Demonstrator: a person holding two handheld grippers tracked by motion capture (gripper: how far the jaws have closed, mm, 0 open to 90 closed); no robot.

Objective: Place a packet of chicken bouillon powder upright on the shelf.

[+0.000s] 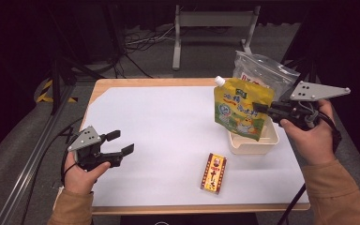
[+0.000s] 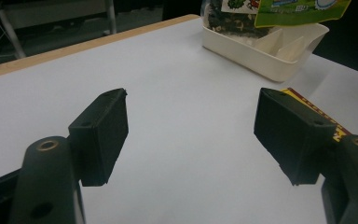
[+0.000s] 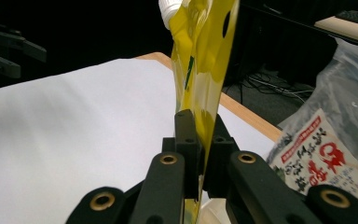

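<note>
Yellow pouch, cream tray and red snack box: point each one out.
yellow pouch [image 1: 240, 110], high view, on its printed front.
cream tray [image 1: 252, 145], high view, on its near wall.
red snack box [image 1: 214, 173], high view, on its top face.

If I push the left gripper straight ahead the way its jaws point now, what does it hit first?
Probably the cream tray. The left gripper stands open over bare white paper, and the red snack box lies just off its line. Depth is uncertain.
</note>
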